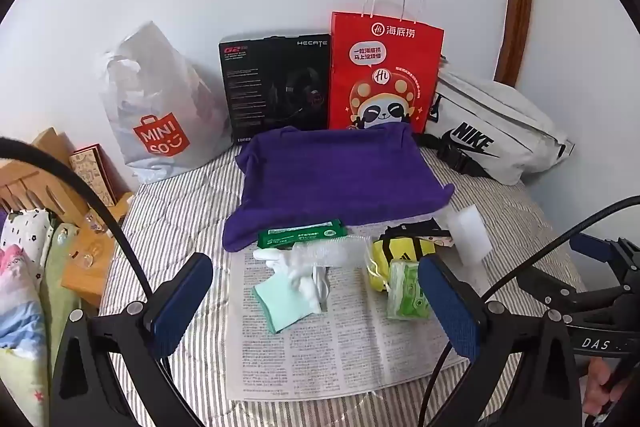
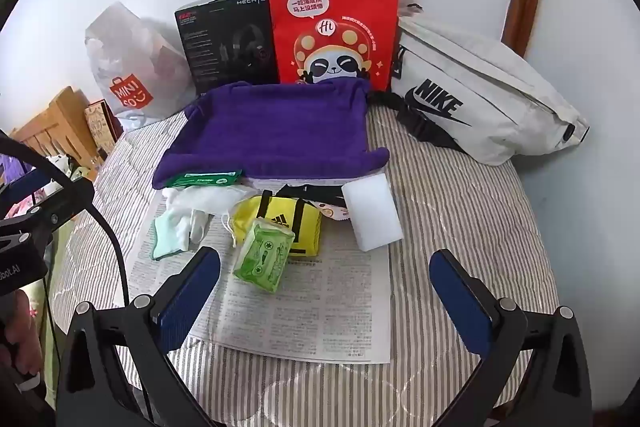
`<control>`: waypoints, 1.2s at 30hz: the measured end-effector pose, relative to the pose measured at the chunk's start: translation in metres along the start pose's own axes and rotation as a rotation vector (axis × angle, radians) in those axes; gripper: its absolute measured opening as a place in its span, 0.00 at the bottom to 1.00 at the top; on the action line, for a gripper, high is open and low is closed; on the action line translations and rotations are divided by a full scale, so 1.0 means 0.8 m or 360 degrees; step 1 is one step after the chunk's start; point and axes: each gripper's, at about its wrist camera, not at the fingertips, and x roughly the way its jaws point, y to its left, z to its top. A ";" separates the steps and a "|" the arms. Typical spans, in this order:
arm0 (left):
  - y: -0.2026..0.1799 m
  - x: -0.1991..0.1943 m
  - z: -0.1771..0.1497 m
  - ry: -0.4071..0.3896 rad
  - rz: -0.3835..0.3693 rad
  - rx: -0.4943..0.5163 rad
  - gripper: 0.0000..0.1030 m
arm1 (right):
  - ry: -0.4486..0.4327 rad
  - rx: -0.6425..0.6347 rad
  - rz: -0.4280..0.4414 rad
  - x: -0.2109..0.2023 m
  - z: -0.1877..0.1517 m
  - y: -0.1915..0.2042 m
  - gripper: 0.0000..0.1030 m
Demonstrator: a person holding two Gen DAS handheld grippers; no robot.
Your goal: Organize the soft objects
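Note:
A newspaper sheet (image 1: 340, 347) lies on the striped bed. On and by it lie a green wipes pack (image 1: 301, 233), a white glove bundle (image 1: 316, 259), a mint cloth (image 1: 280, 303), a yellow Adidas pouch (image 1: 400, 251), a light-green tissue pack (image 1: 406, 293) and a white sponge block (image 1: 470, 233). A purple towel (image 1: 340, 179) lies behind them. My left gripper (image 1: 316, 307) is open and empty above the newspaper. My right gripper (image 2: 324, 299) is open and empty, just in front of the tissue pack (image 2: 264, 257) and the yellow pouch (image 2: 288, 223).
Against the wall stand a Miniso plastic bag (image 1: 160, 115), a black headset box (image 1: 276, 83), a red paper bag (image 1: 384, 71) and a white Nike waist bag (image 1: 492, 135). A wooden stand (image 1: 60, 187) and folded bedding (image 1: 20, 287) sit at the left.

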 end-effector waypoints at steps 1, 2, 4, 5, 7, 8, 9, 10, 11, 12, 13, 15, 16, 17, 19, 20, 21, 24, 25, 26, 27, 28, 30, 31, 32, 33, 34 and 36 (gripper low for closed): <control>0.001 0.000 -0.001 0.0001 -0.0007 -0.0008 1.00 | -0.0001 -0.0001 0.0000 0.000 0.000 0.000 1.00; -0.001 -0.008 -0.004 -0.0035 -0.0001 0.0014 1.00 | -0.0008 -0.0004 -0.0011 -0.001 -0.001 0.001 1.00; 0.000 -0.009 -0.007 -0.0032 0.0001 0.0017 1.00 | -0.0016 -0.0003 -0.0008 -0.003 -0.002 0.002 1.00; 0.000 -0.011 -0.008 -0.0028 0.0006 0.0022 1.00 | -0.0020 0.0000 -0.0006 -0.004 -0.002 0.003 1.00; 0.004 -0.013 -0.012 -0.0026 0.0031 0.0022 1.00 | -0.0029 0.0002 -0.0002 -0.011 -0.006 0.001 1.00; 0.007 -0.015 -0.013 -0.0024 0.0031 0.0016 1.00 | -0.0032 0.0001 0.0002 -0.012 -0.005 0.000 1.00; -0.004 -0.014 -0.009 -0.0006 0.0030 0.0060 1.00 | -0.0031 0.0001 0.0005 -0.015 -0.003 0.001 1.00; -0.004 -0.014 -0.010 -0.0003 0.0029 0.0056 1.00 | -0.0037 -0.0001 0.0006 -0.018 -0.003 0.002 1.00; -0.003 -0.015 -0.010 0.0003 0.0036 0.0052 1.00 | -0.0040 -0.0007 0.0008 -0.018 -0.003 0.003 1.00; -0.003 -0.015 -0.010 0.0007 0.0046 0.0050 1.00 | -0.0043 -0.0012 0.0011 -0.019 -0.003 0.004 1.00; -0.002 -0.016 -0.010 0.0009 0.0052 0.0051 1.00 | -0.0042 -0.0008 0.0007 -0.021 -0.003 0.006 1.00; -0.001 -0.016 -0.010 0.0015 0.0055 0.0051 1.00 | -0.0040 -0.0008 0.0011 -0.022 -0.004 0.007 1.00; -0.001 -0.015 -0.011 0.0021 0.0060 0.0052 1.00 | -0.0037 -0.0010 0.0016 -0.022 -0.003 0.007 1.00; -0.001 -0.015 -0.012 0.0025 0.0067 0.0054 1.00 | -0.0038 -0.0012 0.0017 -0.022 -0.004 0.008 1.00; 0.000 -0.014 -0.011 0.0028 0.0084 0.0055 1.00 | -0.0038 -0.0011 0.0025 -0.022 -0.004 0.008 1.00; 0.001 -0.014 -0.011 0.0033 0.0091 0.0055 1.00 | -0.0036 -0.0010 0.0030 -0.022 -0.003 0.008 1.00; 0.002 -0.014 -0.011 0.0037 0.0093 0.0054 1.00 | -0.0033 -0.0008 0.0031 -0.022 -0.003 0.008 1.00; 0.007 -0.015 -0.010 0.0038 0.0101 0.0040 1.00 | -0.0029 -0.0005 0.0041 -0.021 -0.004 0.007 1.00; 0.009 -0.014 -0.009 0.0038 0.0099 0.0036 1.00 | -0.0024 -0.0010 0.0039 -0.021 -0.004 0.010 1.00; 0.010 -0.014 -0.009 0.0038 0.0101 0.0029 1.00 | -0.0021 -0.0019 0.0033 -0.021 -0.004 0.010 1.00; 0.011 -0.014 -0.009 0.0039 0.0102 0.0023 1.00 | -0.0027 -0.0024 0.0024 -0.022 -0.003 0.010 1.00; 0.012 -0.013 -0.010 0.0043 0.0100 0.0019 1.00 | -0.0028 -0.0022 0.0020 -0.022 -0.003 0.010 1.00; 0.012 -0.013 -0.010 0.0048 0.0097 0.0009 1.00 | -0.0018 -0.0015 0.0030 -0.022 -0.004 0.008 1.00; 0.012 -0.013 -0.010 0.0048 0.0096 0.0013 1.00 | -0.0018 -0.0008 0.0034 -0.022 -0.005 0.008 1.00; 0.012 -0.012 -0.010 0.0053 0.0094 0.0012 1.00 | -0.0017 -0.0004 0.0036 -0.022 -0.006 0.009 1.00; 0.012 -0.011 -0.011 0.0059 0.0096 0.0009 1.00 | -0.0013 -0.0006 0.0042 -0.022 -0.007 0.009 1.00; 0.013 -0.010 -0.011 0.0064 0.0098 0.0007 1.00 | -0.0007 -0.0012 0.0044 -0.021 -0.007 0.009 1.00; 0.013 -0.009 -0.014 0.0077 0.0100 0.0009 1.00 | -0.0002 -0.0014 0.0041 -0.021 -0.007 0.011 1.00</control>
